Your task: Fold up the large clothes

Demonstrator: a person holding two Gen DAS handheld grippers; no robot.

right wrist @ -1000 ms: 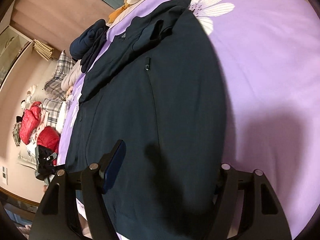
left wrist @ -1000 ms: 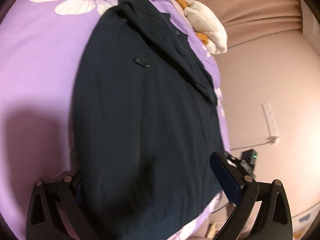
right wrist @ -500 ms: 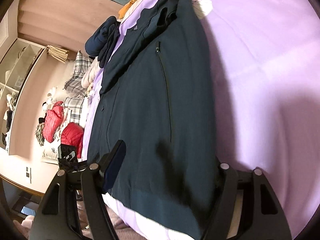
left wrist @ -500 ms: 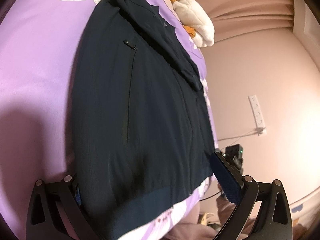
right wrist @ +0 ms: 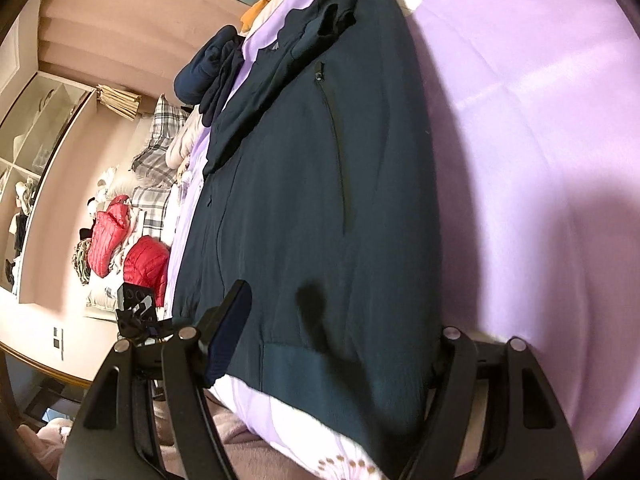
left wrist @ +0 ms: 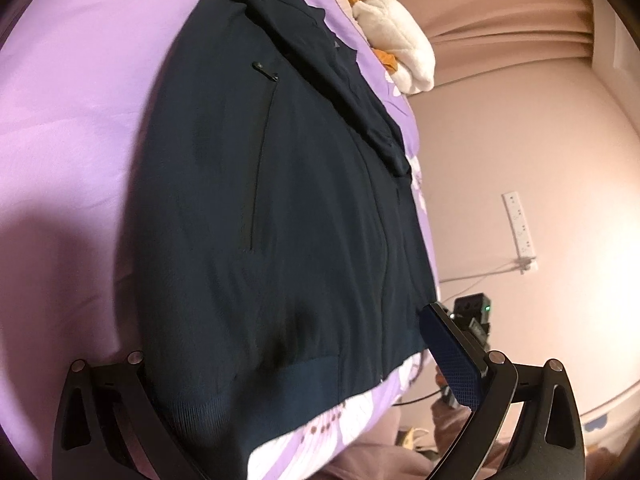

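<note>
I'm looking at the jacket [left wrist: 280,208] lying flat on the bed [left wrist: 72,128], front up, hem towards me and a sleeve folded across its chest. My left gripper [left wrist: 288,364] is hovering over the hem, its fingers [left wrist: 452,364] standing wide apart and gripping nothing. My right gripper [right wrist: 336,344] is hanging over the same hem band [right wrist: 320,372] from the other corner, its fingers [right wrist: 230,332] also spread wide and empty. I'm seeing a cream pillow [left wrist: 400,48] at the bed's far end and red coats [right wrist: 124,240] piled beyond its side.
</note>
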